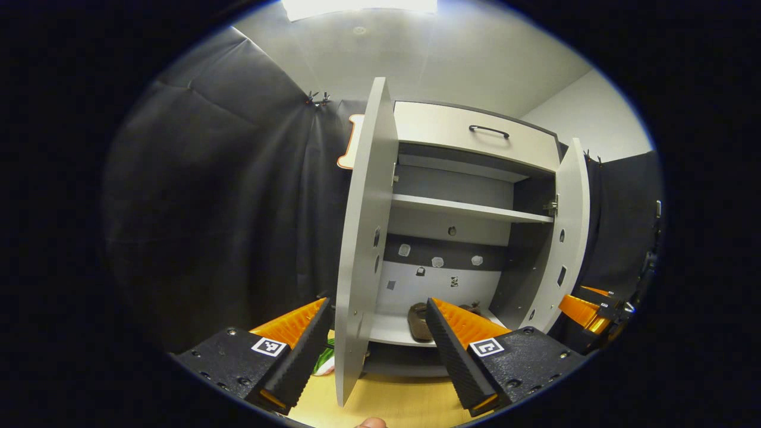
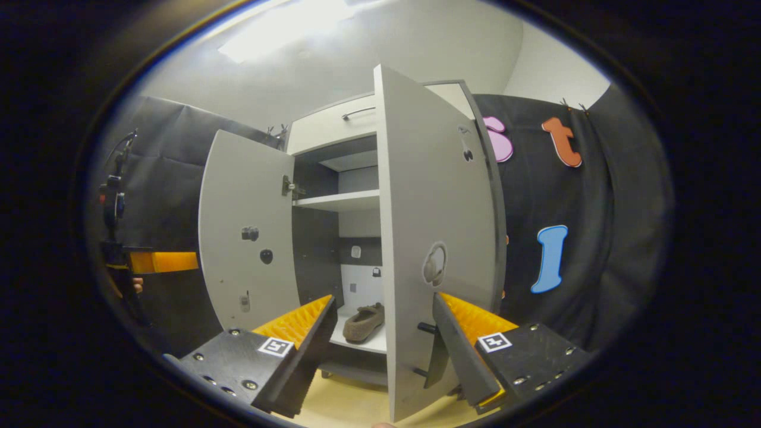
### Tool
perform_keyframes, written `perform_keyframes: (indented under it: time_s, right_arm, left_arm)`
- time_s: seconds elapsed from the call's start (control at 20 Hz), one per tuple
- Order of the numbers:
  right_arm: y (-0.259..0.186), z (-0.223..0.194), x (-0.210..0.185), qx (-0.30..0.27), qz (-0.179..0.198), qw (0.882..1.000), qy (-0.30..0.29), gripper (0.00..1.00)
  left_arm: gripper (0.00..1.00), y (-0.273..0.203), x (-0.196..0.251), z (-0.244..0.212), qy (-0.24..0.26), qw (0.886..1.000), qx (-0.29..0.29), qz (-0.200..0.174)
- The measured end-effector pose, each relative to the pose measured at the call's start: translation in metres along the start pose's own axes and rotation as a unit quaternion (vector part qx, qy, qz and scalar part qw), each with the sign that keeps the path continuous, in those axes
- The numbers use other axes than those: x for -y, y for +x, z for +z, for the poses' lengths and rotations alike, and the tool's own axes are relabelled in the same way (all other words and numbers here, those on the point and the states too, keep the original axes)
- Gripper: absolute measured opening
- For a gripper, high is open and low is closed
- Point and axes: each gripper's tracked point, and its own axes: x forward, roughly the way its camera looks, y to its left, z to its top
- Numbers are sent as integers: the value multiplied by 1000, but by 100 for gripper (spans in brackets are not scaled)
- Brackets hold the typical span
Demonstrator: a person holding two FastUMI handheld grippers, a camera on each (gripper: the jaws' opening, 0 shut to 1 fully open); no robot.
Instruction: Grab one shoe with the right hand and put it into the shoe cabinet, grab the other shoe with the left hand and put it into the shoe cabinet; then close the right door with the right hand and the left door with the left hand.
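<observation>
The grey shoe cabinet point(image 1: 469, 208) stands with both doors swung open. On its bottom shelf lies a brown shoe point(image 1: 418, 321), also visible in the right gripper view point(image 2: 364, 323). A second brown shape point(image 1: 474, 307) peeks out behind my left gripper's finger, mostly hidden. My left gripper point(image 1: 377, 351) is open, and the left door's edge point(image 1: 361, 249) stands between its fingers without touching them. My right gripper point(image 2: 380, 356) is open too, with the right door point(image 2: 437, 226) between its fingers and a black door handle point(image 2: 425, 327) beside the right finger point(image 2: 461, 345).
A drawer with a black handle point(image 1: 489, 131) tops the cabinet, above an upper shelf point(image 1: 469, 209). The floor point(image 1: 392, 401) is pale wood. The other gripper shows far right point(image 1: 588, 310) in the left gripper view and far left point(image 2: 162, 261) in the right gripper view.
</observation>
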Motion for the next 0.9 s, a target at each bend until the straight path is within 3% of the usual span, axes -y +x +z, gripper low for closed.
perform_keyframes:
  time_s: [0.1, 0.25, 0.4, 0.55, 0.65, 0.8, 0.85, 0.9]
  right_arm:
    - [-2, -2, 3, -1, -3, 1000, 1, 100]
    - [-4, -2, 9, 2, -8, 1000, 2, 96]
    - [-3, -1, 15, 3, -14, 1000, 2, 96]
    - [-1, -2, 18, 3, -15, 1000, 5, 97]
    - [1, -3, 20, 2, -15, 1000, 4, 96]
    - [3, -5, 21, 1, -17, 1000, 1, 100]
    - [4, -5, 21, 1, -18, 1000, 0, 97]
    - [4, -5, 21, 2, -19, 1000, -2, 100]
  left_arm:
    - [93, 2, -3, 2, -1, 1000, 3, 5]
    - [96, 3, -11, 8, 5, 1000, 12, 17]
    - [92, 3, -20, 13, 12, 999, 19, 31]
    - [99, 4, -33, 17, 17, 998, 25, 48]
    - [92, 5, -42, 18, 19, 998, 27, 61]
    - [96, 8, -55, 15, 16, 997, 24, 77]
    - [96, 9, -59, 14, 14, 996, 22, 83]
    - [92, 10, -63, 13, 12, 996, 20, 87]
